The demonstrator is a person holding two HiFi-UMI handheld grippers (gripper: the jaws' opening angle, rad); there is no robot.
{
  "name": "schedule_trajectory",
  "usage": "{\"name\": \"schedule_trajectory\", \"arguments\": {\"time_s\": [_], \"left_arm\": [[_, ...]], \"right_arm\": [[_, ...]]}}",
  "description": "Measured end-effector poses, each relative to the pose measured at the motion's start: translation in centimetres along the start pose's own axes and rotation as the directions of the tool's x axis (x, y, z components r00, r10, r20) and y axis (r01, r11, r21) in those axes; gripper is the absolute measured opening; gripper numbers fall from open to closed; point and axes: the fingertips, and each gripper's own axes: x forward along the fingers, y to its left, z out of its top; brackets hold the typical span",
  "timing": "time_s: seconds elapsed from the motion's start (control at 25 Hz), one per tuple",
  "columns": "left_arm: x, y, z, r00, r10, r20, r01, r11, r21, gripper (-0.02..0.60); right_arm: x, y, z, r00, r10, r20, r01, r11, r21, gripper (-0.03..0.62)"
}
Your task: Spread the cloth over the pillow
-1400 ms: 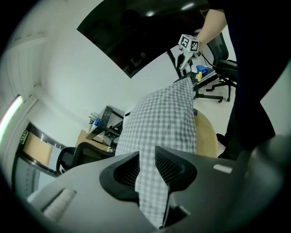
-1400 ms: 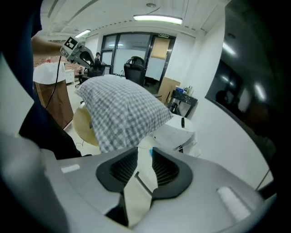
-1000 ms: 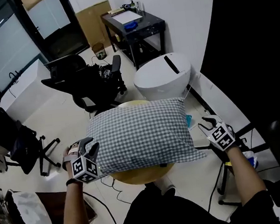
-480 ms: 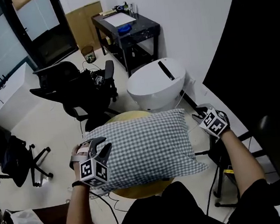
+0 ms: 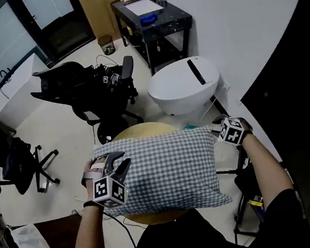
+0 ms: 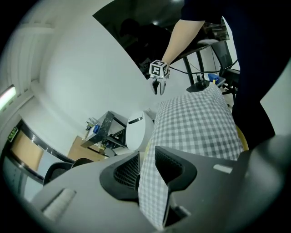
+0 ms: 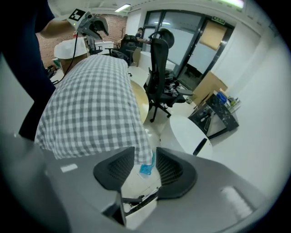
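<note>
- Held clamped between the left gripper's jaws: the cloth edge; a tug could drag it askew.
- The right gripper's jaws have just been opening, a corner left loose between them; a snag is risked.
- Beyond, the cloth is draped over the hidden pillow.

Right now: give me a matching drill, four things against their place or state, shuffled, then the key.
1 left claw
2 right claw
3 checked cloth
4 black side table

A against the white wall, top of the head view
B pads apart at a cloth corner
C lying across the round yellow table
D clamped on the cloth's edge

Pairs: 1-D, 2-B, 3-C, 4-A.
Note: the right claw's jaws have just been opening. The cloth corner hangs between them, unpinched.
</note>
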Motion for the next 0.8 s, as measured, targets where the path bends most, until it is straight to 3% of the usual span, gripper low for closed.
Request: {"name": "schedule_trajectory", "arguments": {"time_s": [0.28,0.44,0.6,0.8], "left_arm": [[2.7,0.1,0.0,1.0,-0.016,-0.024,0.015,0.999,-0.045,0.097],[3.5,-0.8,-0.9,0.997,-0.044,-0.056,0.041,0.998,-0.055,0.097],[3.8,-1.1,-1.6,0.997,-0.046,-0.064,0.041,0.996,-0.077,0.097],[4.3,-1.1,-1.7,0.996,-0.049,-0.068,0.043,0.996,-0.084,0.097]], "right_arm": [[6.3,1.2,-1.5,0.985,0.145,-0.099,-0.156,0.981,-0.119,0.164],[8.2,1.4,-1.9,0.976,0.183,-0.12,-0.199,0.97,-0.14,0.156],[8.7,1.2,-2.0,0.978,0.172,-0.116,-0.189,0.969,-0.162,0.029],[7.8,-1.5,-1.9,0.99,0.096,-0.099,-0.111,0.981,-0.157,0.011]]}}
